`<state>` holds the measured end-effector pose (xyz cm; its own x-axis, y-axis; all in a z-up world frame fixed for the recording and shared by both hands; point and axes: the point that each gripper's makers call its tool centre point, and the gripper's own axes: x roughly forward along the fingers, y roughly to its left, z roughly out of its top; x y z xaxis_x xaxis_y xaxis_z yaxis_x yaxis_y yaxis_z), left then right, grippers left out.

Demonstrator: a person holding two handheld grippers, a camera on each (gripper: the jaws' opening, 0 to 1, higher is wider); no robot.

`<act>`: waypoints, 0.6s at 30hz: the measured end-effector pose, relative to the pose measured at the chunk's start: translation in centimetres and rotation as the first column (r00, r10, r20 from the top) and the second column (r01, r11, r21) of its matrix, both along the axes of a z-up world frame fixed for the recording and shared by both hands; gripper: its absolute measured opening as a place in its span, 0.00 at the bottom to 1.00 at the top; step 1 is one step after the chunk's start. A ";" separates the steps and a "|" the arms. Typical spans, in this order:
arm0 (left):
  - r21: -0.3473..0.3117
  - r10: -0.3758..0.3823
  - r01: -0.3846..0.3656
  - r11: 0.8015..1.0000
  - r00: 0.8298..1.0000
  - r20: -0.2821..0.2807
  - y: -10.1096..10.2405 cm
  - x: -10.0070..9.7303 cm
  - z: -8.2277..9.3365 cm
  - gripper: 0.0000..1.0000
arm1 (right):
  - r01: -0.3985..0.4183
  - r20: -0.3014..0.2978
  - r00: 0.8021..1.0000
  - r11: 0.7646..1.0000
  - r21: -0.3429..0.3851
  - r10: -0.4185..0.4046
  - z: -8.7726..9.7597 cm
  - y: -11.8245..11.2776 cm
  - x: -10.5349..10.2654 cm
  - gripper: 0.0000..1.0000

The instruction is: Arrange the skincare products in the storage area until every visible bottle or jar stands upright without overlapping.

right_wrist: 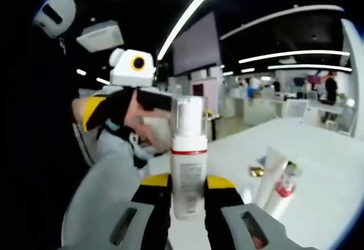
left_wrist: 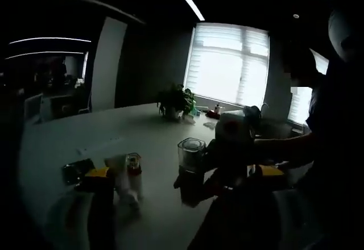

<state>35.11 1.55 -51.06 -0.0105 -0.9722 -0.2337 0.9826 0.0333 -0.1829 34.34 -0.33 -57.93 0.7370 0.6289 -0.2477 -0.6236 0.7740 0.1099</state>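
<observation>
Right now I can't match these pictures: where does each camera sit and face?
Left gripper view: low over the white table, facing a blinded window; own jaws spread, dark sleeve right.
Right gripper view: facing the open office; own jaws clamp a clear-capped white pump bottle; grey sleeve left.
Shared: that bottle, the table, a lying white tube.

Open-plan office. Large white desk [left_wrist: 114, 130] in foreground; more white desks [right_wrist: 267, 105] with monitors across room, people [right_wrist: 330, 88] standing among them. Long linear ceiling lights [right_wrist: 190, 11] on dark ceiling. Big window with roller blinds [left_wrist: 230, 62] behind desk's far edge. Potted plant [left_wrist: 176, 101] near that far edge. Dark wall screen [right_wrist: 196, 42] at back.
</observation>
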 end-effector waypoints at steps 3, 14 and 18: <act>0.017 0.042 -0.042 0.999 0.999 -0.002 1.5 0.4 -0.5 0.99 | 0.007 -0.013 1.000 1.000 0.001 -0.007 -0.8 -0.5 0.4 0.15; 0.076 0.192 -0.188 0.979 0.981 -0.037 5.2 1.8 -2.8 0.99 | 0.072 -0.036 0.997 0.997 0.019 -0.072 -4.8 -3.4 2.7 0.15; 0.085 0.228 -0.224 0.971 0.973 -0.040 6.0 2.4 -3.5 0.98 | 0.075 -0.038 0.997 0.996 0.043 -0.073 -5.9 -4.0 3.5 0.15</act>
<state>37.49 7.52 -54.61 0.1938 -0.9290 -0.3153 0.9379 0.2697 -0.2182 37.84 -4.34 -63.82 0.7728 0.5842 -0.2479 -0.5600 0.8115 0.1667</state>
